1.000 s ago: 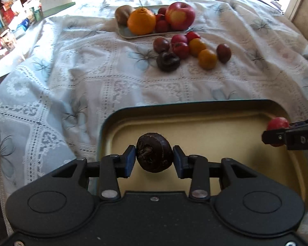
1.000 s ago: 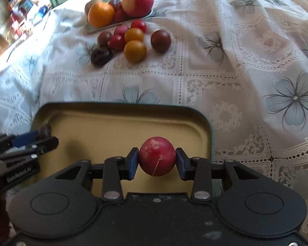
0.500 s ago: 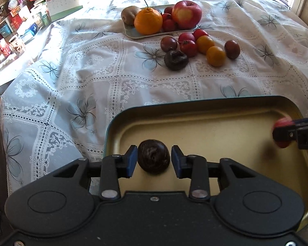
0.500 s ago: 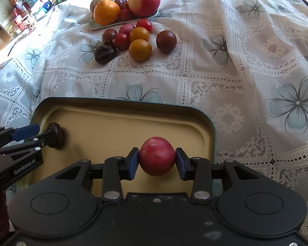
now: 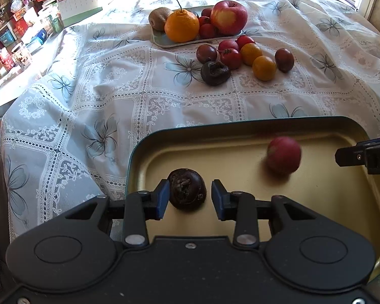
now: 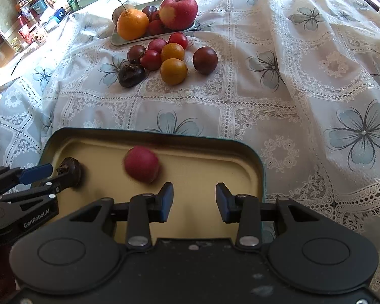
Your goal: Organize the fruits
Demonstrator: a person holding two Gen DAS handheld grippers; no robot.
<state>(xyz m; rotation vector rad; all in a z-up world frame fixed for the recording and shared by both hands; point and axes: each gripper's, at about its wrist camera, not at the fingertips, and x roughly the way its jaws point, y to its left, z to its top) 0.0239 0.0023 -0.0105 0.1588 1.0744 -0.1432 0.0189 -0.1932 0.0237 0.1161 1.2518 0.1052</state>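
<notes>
A yellow tray with a dark green rim (image 5: 240,122) (image 6: 149,133) lies on the tablecloth near me. My left gripper (image 5: 190,196) is open, its pads on either side of a dark wrinkled fruit (image 5: 187,189) (image 6: 69,173) resting on the tray; the left pad looks close to it or touching it. My right gripper (image 6: 193,197) is open and empty over the tray. A red plum (image 6: 141,164) (image 5: 283,155) lies blurred on the tray, ahead and left of the right gripper.
Several small fruits (image 5: 240,55) (image 6: 169,58) lie loose on the cloth further away. Behind them a pale plate (image 5: 164,43) (image 6: 121,41) holds an orange (image 5: 182,26), an apple (image 5: 229,17), a kiwi and small red fruits. Cluttered shelves stand far left.
Both grippers have opened. The dark fruit now rests on the tray between the left pads. The red plum has left the right gripper and rolled forward and left on the tray.
</notes>
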